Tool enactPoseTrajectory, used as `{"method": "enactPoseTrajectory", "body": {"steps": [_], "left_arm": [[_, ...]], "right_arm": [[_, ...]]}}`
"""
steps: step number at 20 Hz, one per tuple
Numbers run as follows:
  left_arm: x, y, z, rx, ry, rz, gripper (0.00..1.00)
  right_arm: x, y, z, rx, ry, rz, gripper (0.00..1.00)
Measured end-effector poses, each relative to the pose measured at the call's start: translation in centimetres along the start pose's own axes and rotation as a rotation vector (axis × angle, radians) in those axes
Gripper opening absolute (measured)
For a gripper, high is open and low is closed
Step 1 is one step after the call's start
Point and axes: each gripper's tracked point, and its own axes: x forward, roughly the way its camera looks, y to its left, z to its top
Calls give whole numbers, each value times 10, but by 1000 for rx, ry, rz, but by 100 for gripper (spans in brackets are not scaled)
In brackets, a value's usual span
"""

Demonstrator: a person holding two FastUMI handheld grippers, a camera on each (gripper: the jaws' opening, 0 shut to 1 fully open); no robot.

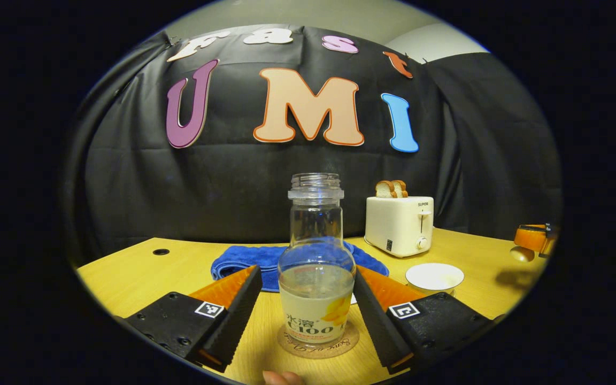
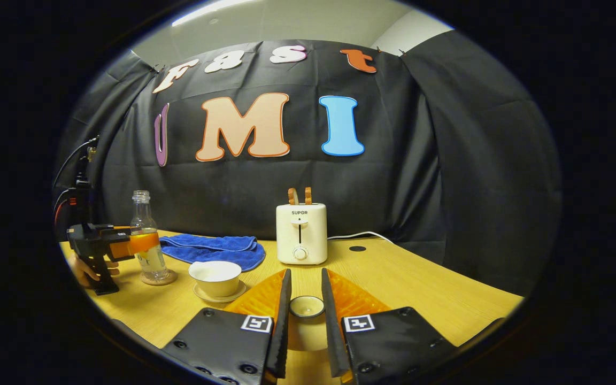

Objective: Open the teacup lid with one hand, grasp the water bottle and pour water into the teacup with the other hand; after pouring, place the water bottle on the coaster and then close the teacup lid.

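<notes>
Nearest the left gripper's [image 1: 308, 315] camera, the water bottle [image 1: 316, 278] stands upright on the round coaster [image 1: 318, 345] with its cap off, about half full; the two fingers are spread to either side of its lower body and seem to be just clear of the glass, so nothing is clamped. From the right gripper view the same tool [image 2: 137, 243] reaches around the bottle [image 2: 147, 246] on the left of the table [image 2: 420, 289]. That puts the bottle already where the task wants it, and what appears to remain is closing the cup. The right gripper [image 2: 306, 315] holds the small lid [image 2: 307, 306] between its nearly closed fingers, both pads seeming to press its rim. The uncovered teacup [image 2: 215, 275] sits on its saucer [image 2: 220, 294], just ahead and left of that gripper and near the coaster. To finish well, I would draw the left fingers straight back without brushing the bottle, then carry the lid level over the cup's mouth, centre it, lower until it seats, and only then release. Behind stand a toaster [image 2: 301, 232] and a blue towel [image 2: 212, 248].
</notes>
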Motion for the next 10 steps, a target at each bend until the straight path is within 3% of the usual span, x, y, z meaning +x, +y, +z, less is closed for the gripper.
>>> {"method": "enactPoseTrajectory", "body": {"steps": [4, 10], "left_arm": [[-38, 11, 1, 2, 1, 62, 97], [-77, 15, 2, 1, 2, 71, 97]], "right_arm": [[4, 19, 0, 2, 2, 58, 34], [22, 73, 14, 63, -46, 178, 34]]}}
